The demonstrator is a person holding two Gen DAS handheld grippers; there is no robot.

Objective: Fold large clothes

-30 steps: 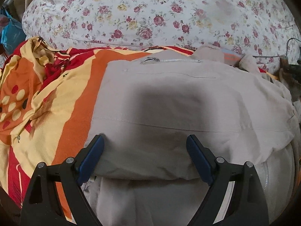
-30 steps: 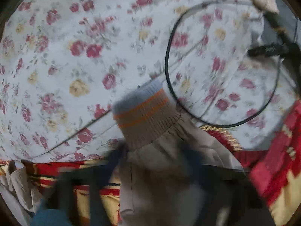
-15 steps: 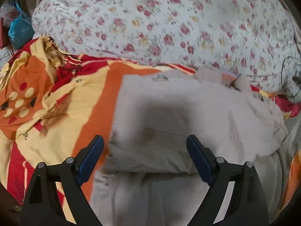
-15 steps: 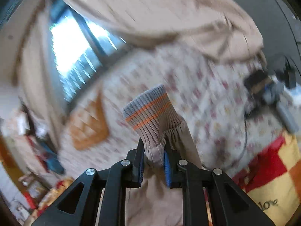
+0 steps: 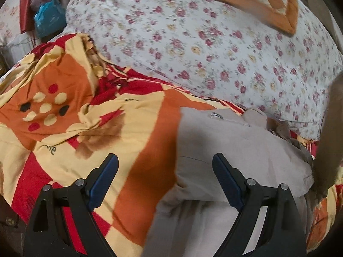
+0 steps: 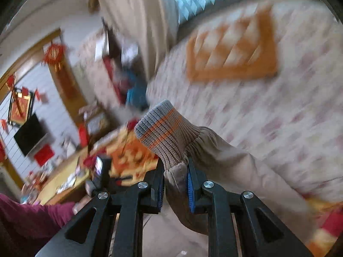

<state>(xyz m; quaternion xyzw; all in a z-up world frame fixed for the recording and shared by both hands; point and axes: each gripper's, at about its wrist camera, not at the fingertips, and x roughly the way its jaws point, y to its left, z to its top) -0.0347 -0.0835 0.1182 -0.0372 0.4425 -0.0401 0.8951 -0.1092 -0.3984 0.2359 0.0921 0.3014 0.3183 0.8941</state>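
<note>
My right gripper (image 6: 175, 184) was clamped tight on the jacket's sleeve (image 6: 225, 167) just behind its ribbed cuff (image 6: 163, 130), sleeve lifted off the bed. My left gripper (image 5: 165, 182) hung wide open, nothing between its fingers, above the jacket (image 5: 231, 145). Jacket lay folded on the orange quilt (image 5: 90, 128), zipper (image 5: 216, 115) at its far edge, near the floral duvet (image 5: 214, 53). Right view was blurred.
</note>
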